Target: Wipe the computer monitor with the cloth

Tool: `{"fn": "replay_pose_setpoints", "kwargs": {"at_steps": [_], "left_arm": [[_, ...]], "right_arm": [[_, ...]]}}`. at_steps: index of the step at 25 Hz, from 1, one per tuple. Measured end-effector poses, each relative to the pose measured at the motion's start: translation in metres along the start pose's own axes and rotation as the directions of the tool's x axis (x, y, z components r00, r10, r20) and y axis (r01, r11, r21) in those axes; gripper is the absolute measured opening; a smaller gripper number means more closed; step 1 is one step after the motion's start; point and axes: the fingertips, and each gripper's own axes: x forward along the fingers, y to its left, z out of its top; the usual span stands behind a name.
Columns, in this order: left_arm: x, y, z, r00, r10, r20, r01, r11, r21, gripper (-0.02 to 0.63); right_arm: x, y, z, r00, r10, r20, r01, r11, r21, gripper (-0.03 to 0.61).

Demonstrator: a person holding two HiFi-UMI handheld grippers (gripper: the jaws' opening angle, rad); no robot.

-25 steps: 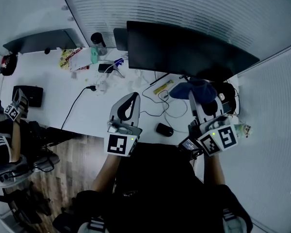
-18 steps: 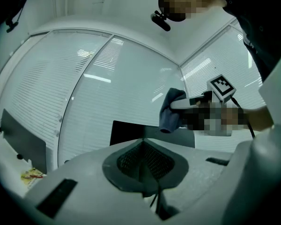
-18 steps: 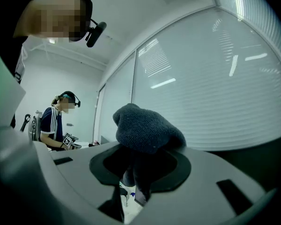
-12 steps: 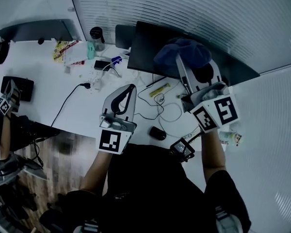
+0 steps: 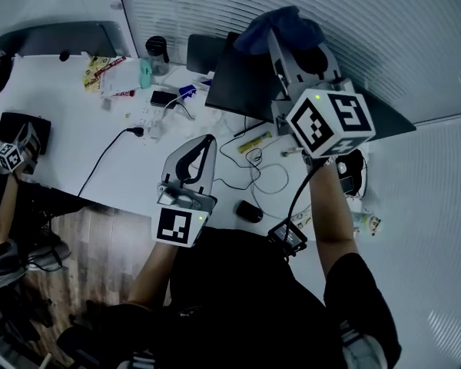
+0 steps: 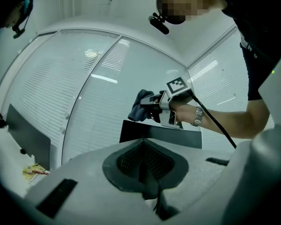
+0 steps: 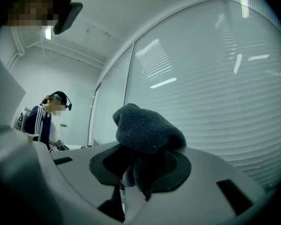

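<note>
The black computer monitor (image 5: 242,91) stands at the back of the white desk (image 5: 115,156). A dark blue cloth (image 5: 280,28) is bunched in my right gripper (image 5: 283,46), which is shut on it and raised to the monitor's upper edge. In the right gripper view the cloth (image 7: 147,128) bulges out of the jaws of the right gripper (image 7: 131,172) and hides the monitor. My left gripper (image 5: 207,143) is shut and holds nothing, low over the desk in front of the monitor. The left gripper view looks over the left gripper (image 6: 145,168) at the monitor (image 6: 159,136) and the cloth (image 6: 140,106).
Loose cables (image 5: 253,167), a black mouse (image 5: 249,211) and small clutter (image 5: 150,102) lie on the desk. A dark cup (image 5: 156,52) stands at the back. A second monitor (image 5: 61,41) is far left. Another person (image 7: 47,121) sits at the left. Slatted blinds (image 5: 330,14) back the desk.
My right gripper has risen with the cloth from desk level by the monitor's base to its upper edge. The left gripper has barely moved.
</note>
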Motion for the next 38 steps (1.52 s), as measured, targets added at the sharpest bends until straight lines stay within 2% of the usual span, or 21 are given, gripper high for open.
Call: {"fn": "replay_pose_setpoints", "kwargs": {"at_steps": [9, 13, 38], "left_arm": [[-0.002, 0.008, -0.013, 0.999, 0.013, -0.030, -0.014, 1.000, -0.020, 0.008], [-0.002, 0.005, -0.016, 0.999, 0.011, -0.034, -0.012, 1.000, -0.021, 0.008], [-0.013, -0.025, -0.020, 0.999, -0.014, -0.043, 0.013, 1.000, -0.002, 0.008]], "right_arm": [[0.043, 0.008, -0.044, 0.989, 0.019, -0.149, -0.011, 0.998, 0.057, 0.120], [0.043, 0.008, -0.055, 0.982, 0.014, -0.191, -0.008, 0.999, 0.035, 0.121], [0.002, -0.033, -0.057, 0.981, -0.073, -0.178, 0.081, 0.996, 0.041, 0.126]]}}
